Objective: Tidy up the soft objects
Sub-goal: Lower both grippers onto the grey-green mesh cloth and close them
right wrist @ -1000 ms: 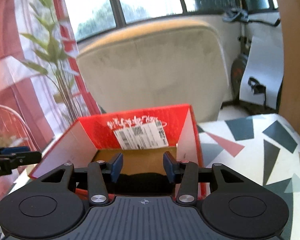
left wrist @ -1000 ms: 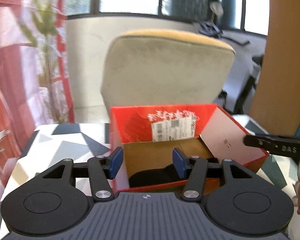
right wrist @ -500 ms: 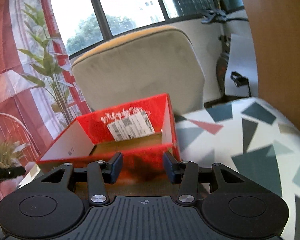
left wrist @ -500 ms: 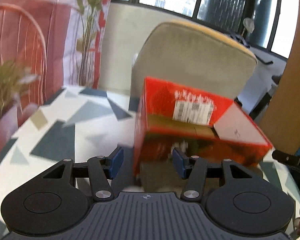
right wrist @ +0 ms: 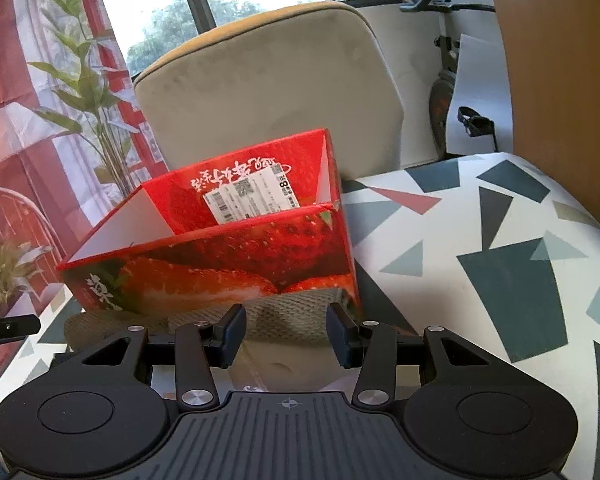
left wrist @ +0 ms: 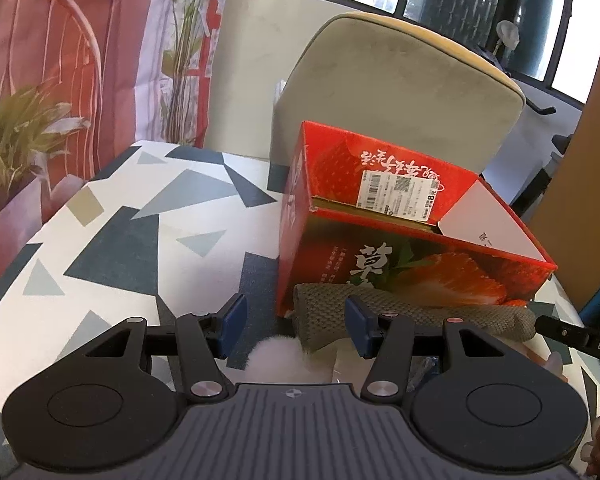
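An open red strawberry box [left wrist: 404,248] stands on the patterned table; it also shows in the right wrist view [right wrist: 228,256]. A grey-green knitted cloth [left wrist: 420,312] lies against the box's near side, also seen in the right wrist view [right wrist: 292,312]. A white fluffy item [left wrist: 278,362] lies just in front of the cloth. My left gripper [left wrist: 294,326] is open and empty, above the fluffy item and the cloth's left end. My right gripper [right wrist: 286,334] is open and empty, just short of the cloth. The box's inside is hidden.
The table [left wrist: 140,240] has a white cloth with grey and blue triangles, also seen in the right wrist view [right wrist: 500,248]. A beige chair [left wrist: 400,96] stands behind the box. Potted plants [left wrist: 16,136] stand at the left. An orange-brown panel [right wrist: 560,80] stands on the right.
Both grippers have pulled back from over the box and dropped lower. The knitted cloth and the fluffy item have come into view in front of the box. Both jaws stay open.
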A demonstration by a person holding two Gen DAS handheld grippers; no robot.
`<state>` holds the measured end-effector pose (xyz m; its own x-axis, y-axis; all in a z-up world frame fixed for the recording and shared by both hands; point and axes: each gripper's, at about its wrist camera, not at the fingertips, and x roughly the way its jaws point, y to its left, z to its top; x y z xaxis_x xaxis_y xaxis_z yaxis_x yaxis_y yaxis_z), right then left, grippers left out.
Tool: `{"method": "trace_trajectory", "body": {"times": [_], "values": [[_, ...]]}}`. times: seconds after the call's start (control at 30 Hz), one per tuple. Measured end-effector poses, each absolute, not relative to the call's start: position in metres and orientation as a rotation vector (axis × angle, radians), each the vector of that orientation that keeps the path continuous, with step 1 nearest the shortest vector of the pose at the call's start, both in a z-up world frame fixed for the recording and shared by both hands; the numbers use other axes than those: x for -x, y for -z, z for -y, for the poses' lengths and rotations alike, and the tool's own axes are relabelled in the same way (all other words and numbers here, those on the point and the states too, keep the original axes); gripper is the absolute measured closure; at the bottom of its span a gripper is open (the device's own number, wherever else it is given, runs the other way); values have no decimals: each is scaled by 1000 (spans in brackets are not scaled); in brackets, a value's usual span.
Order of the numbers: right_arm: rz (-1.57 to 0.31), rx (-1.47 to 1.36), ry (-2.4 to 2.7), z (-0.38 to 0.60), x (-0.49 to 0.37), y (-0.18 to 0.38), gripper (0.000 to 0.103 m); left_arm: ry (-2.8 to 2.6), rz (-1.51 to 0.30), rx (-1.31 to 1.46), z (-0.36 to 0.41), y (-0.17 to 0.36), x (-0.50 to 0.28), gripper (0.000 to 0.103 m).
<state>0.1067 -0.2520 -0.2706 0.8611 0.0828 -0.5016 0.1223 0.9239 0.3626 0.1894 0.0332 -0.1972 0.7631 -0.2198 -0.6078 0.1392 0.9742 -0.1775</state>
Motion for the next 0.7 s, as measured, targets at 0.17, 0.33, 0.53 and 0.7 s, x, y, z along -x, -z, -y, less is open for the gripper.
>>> {"method": "trace_trajectory", "body": {"times": [0.17,0.33,0.53,0.7], "values": [[-553,-409,39,262,-114,277,61,195,-701,148,-36,201,-194,48],[-554,-429,55,273,-119,281,61,188,-725,178,-39,206,-200,48],[-550,-434,38,277,-129,282,58,206,-757,200,-36,209,-214,48],[-561,-435,17,277,-139,283,53,233,-776,183,-27,210,-228,47]]}}
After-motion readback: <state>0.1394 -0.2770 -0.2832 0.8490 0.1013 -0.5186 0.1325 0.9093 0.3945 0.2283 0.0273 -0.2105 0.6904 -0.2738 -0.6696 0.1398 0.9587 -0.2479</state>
